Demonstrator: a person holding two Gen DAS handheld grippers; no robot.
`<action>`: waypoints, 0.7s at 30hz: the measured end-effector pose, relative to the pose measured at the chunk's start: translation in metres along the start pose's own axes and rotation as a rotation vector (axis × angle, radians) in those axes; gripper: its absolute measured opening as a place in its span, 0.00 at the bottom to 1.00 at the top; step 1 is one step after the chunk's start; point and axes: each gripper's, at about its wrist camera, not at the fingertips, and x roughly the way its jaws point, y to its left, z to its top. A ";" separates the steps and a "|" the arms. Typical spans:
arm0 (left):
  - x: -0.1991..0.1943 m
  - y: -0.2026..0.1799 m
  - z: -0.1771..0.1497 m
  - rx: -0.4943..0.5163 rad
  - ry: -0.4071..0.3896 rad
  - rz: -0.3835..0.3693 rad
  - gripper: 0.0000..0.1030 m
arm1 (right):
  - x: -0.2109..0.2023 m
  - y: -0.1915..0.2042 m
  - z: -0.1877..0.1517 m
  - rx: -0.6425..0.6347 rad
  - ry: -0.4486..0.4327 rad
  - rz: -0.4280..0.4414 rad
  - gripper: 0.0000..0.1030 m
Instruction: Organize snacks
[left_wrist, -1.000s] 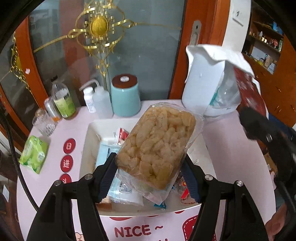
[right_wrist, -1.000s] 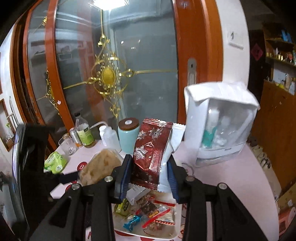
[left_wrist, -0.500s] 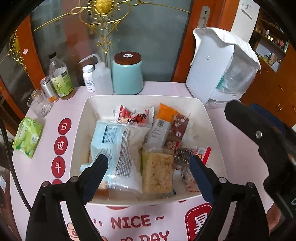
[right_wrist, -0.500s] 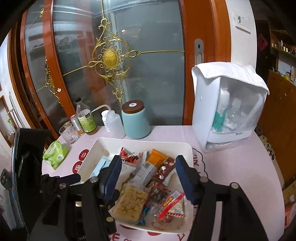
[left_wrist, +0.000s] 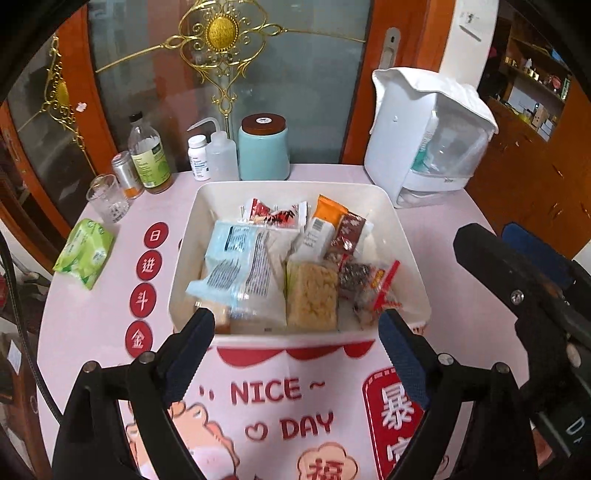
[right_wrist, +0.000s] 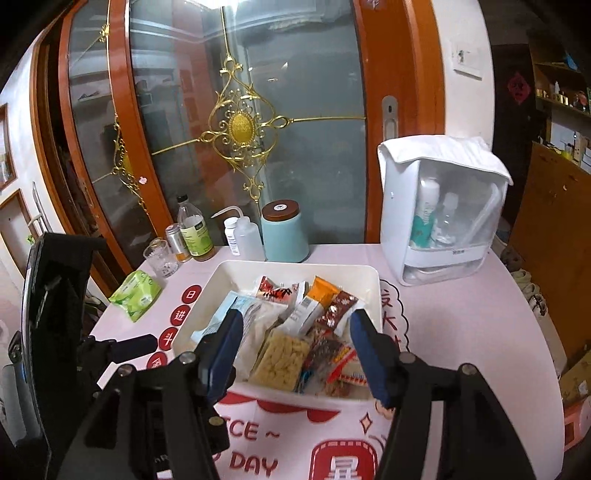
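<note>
A white tray (left_wrist: 402, 229) (right_wrist: 373, 291) holds several snack packs: a clear pack of yellow puffed snacks (left_wrist: 312, 295) (right_wrist: 282, 360), a pale blue pack (left_wrist: 236, 258), a dark red pack (left_wrist: 347, 232) (right_wrist: 338, 308), an orange one (left_wrist: 328, 210). My left gripper (left_wrist: 297, 339) is open and empty, just in front of the tray's near rim. My right gripper (right_wrist: 293, 345) is open and empty above the tray's near side. The right gripper's body shows at the right of the left wrist view (left_wrist: 517, 295).
Behind the tray stand a teal jar (left_wrist: 263, 147), white bottles (left_wrist: 218, 155), a green-labelled bottle (left_wrist: 149, 158), a can and a glass (left_wrist: 107, 199). A green tissue pack (left_wrist: 85, 251) lies left. A white box with bottles (left_wrist: 432, 136) stands back right. Glass door behind.
Both grippers opened and let go: the puffed snack pack and the dark red pack now lie in the tray. Both grippers drew back toward the near edge.
</note>
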 end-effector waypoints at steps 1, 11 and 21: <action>-0.006 -0.001 -0.005 -0.001 -0.002 0.002 0.87 | -0.007 0.000 -0.003 0.003 -0.006 0.000 0.59; -0.079 0.001 -0.079 -0.009 -0.030 0.047 0.87 | -0.069 -0.005 -0.061 0.001 0.037 -0.032 0.59; -0.133 0.000 -0.153 -0.011 -0.034 0.116 0.87 | -0.107 -0.006 -0.114 0.030 0.141 -0.015 0.59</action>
